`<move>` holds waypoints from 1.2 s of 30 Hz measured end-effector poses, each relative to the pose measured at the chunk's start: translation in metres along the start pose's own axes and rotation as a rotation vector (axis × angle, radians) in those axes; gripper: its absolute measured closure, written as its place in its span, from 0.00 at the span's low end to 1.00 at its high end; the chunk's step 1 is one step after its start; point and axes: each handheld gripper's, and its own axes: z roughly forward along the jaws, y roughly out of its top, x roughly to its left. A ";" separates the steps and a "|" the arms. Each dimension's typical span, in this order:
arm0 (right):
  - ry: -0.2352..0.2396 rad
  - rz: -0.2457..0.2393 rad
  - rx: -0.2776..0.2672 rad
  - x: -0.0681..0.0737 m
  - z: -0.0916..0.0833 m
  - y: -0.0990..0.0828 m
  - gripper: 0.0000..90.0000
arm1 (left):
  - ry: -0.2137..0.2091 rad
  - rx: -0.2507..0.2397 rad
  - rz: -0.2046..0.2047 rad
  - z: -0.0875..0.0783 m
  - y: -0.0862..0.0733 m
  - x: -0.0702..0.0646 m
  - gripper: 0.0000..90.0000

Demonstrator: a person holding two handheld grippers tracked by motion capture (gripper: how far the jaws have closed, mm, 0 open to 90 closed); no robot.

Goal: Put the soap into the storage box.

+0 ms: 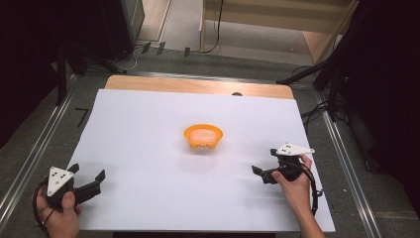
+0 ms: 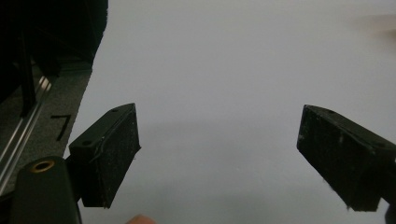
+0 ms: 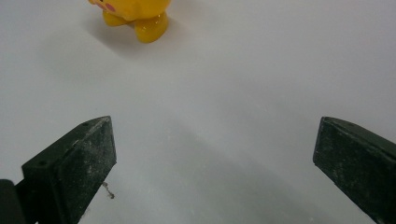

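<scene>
High view: white sheet (image 1: 148,148) over wooden table (image 1: 198,85).

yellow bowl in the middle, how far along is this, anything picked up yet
Nothing looks done: the yellow character-shaped plastic bowl sits alone on the white sheet. Nothing is in hand; the left hand-held gripper and the right hand-held gripper are open and apart from it. Any handling remains.

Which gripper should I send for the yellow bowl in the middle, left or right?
Right, probably. The right gripper sits nearer the yellow bowl, is open, and its own view already shows the bowl ahead. The left gripper, also open, is farther off at the sheet's near-left corner.
</scene>
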 end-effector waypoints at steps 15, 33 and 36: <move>-0.033 0.058 -0.003 -0.007 -0.027 -0.034 0.00 | 0.003 -0.002 -0.007 0.000 0.000 0.000 0.15; -0.119 0.127 -0.068 -0.014 -0.071 -0.072 0.00 | 0.006 -0.001 -0.009 0.000 0.000 0.000 0.15; -0.142 0.134 -0.083 -0.017 -0.078 -0.077 0.00 | 0.006 -0.002 -0.010 0.000 0.000 0.001 0.15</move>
